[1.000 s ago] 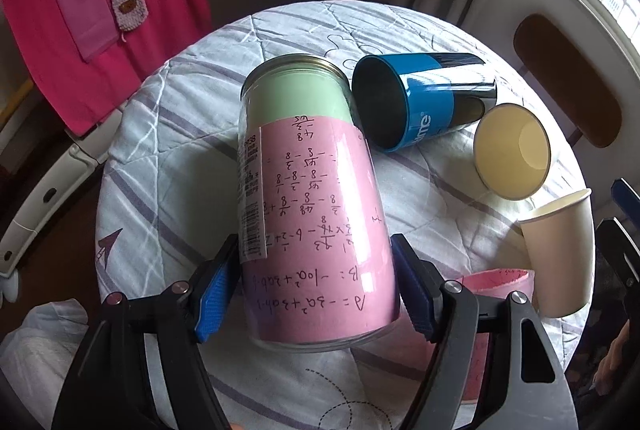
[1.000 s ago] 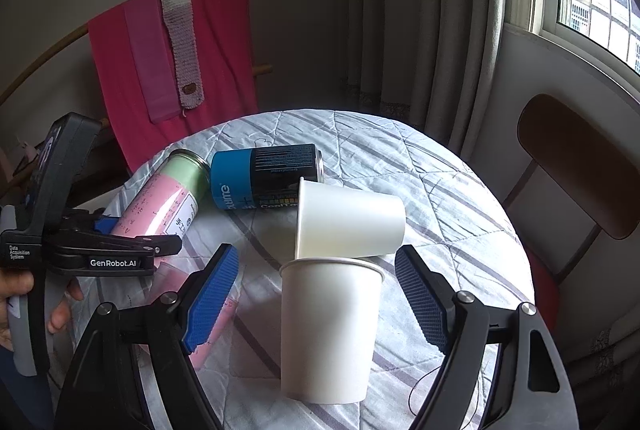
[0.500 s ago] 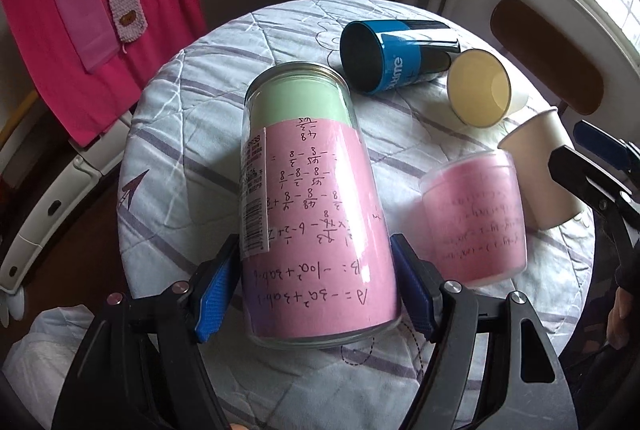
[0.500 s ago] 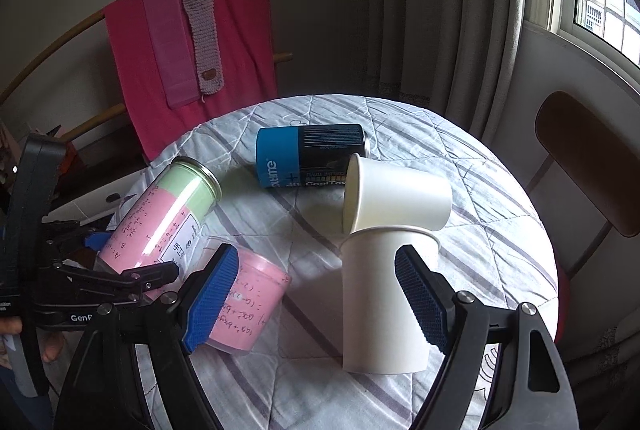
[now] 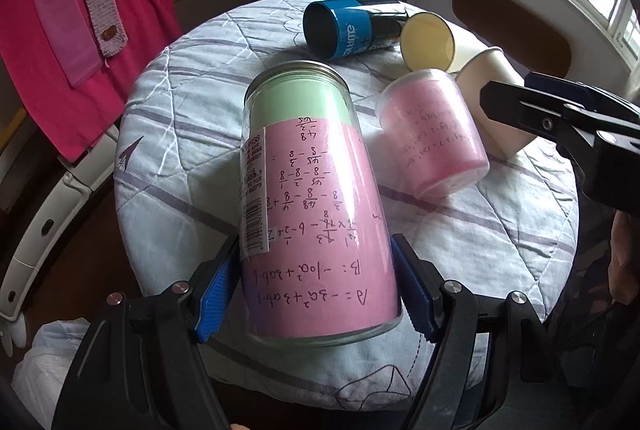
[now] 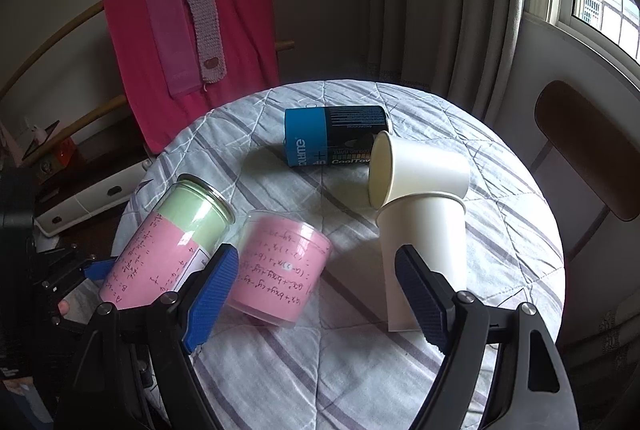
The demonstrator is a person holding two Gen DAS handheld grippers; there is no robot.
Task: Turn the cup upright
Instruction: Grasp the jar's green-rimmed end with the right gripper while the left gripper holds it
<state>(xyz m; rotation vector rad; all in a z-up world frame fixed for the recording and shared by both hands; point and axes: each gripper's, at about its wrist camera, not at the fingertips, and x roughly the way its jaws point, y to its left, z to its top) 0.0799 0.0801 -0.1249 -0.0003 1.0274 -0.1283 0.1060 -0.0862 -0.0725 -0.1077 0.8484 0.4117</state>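
My left gripper (image 5: 316, 286) is shut on a tall glass jar (image 5: 312, 198) lined with pink and green paper, held tilted above the near table edge; it also shows in the right wrist view (image 6: 168, 242). A short pink-lined plastic cup (image 6: 280, 272) lies on its side on the table, and shows in the left wrist view (image 5: 434, 136). My right gripper (image 6: 316, 294) is open and empty above the table, between the pink cup and a white paper cup (image 6: 424, 258).
A blue and black can (image 6: 334, 136) and a second paper cup (image 6: 416, 168) lie on their sides on the round quilted table (image 6: 500, 230). A chair (image 6: 584, 146) stands at the right. Pink cloths (image 6: 192, 38) hang on a rack behind.
Both grippers have risen and drawn back from the table. The jar has lifted with the left gripper, uncovering the short pink cup beside it. The right gripper stays open.
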